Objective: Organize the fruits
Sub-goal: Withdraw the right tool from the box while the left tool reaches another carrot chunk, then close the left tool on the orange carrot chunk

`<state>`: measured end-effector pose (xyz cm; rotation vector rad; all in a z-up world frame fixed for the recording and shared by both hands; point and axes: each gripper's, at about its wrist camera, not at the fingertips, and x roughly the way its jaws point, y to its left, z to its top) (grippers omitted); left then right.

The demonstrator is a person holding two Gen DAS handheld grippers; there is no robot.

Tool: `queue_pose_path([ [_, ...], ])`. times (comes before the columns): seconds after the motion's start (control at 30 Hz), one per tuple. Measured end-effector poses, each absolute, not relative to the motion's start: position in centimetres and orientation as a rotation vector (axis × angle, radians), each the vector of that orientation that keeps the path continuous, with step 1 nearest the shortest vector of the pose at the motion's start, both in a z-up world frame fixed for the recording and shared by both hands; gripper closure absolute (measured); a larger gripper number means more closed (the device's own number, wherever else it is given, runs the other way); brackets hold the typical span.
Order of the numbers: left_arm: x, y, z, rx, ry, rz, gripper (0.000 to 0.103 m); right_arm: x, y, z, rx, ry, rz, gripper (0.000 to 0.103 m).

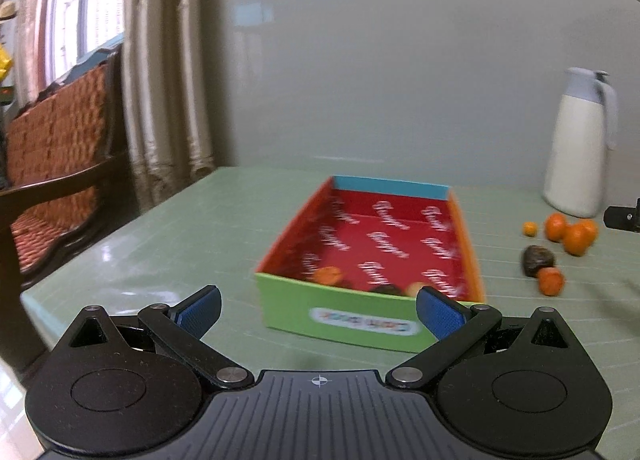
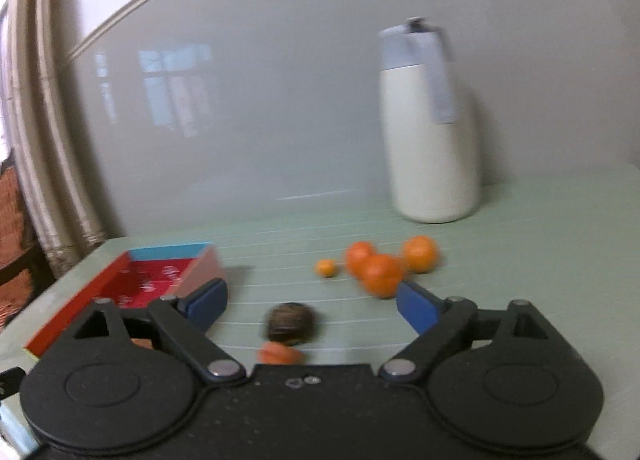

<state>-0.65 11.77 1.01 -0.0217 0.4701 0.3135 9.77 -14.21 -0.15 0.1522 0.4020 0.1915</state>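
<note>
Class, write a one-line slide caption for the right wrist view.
Open right gripper faces a dark fruit and oranges on the green table, white jug behind.

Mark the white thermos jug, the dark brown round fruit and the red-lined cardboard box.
White thermos jug (image 2: 434,164), right wrist view, middle of its body.
Dark brown round fruit (image 2: 289,322), right wrist view, its centre.
Red-lined cardboard box (image 1: 340,314), left wrist view, green front wall.

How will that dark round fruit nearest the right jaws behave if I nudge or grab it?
The dark fruit looks rounded, so on the smooth table it will probably roll when nudged. A small orange piece sits right beside it and may get knocked along. Its surface looks rough, so the pads should hold; the blur hides whether it is soft.
</note>
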Motion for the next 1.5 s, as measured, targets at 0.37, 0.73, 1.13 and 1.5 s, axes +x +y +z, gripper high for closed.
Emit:
queue_pose_path([
  [0.37,1.3,4.9,1.6,0.031,0.460,0.133,0.000,6.9,-21.5,-0.6,0.129,0.371,-0.048,0.004],
  [0.73,5.9,-2.8,-0.1,0.070,0.517,-0.016,0.000,4.3,-27.1,-1.0,0.161,0.357,-0.220,0.003],
  [1.13,10.0,-6.1,-2.0,0.105,0.516,-0.017,0.001,2.5,-29.6,-1.3,0.200,0.344,-0.237,0.002],
  [1.5,12.5,-6.5,-3.8,0.035,0.597,-0.032,0.045,2.3,-30.9,-1.4,0.241,0.334,-0.240,0.002],
])
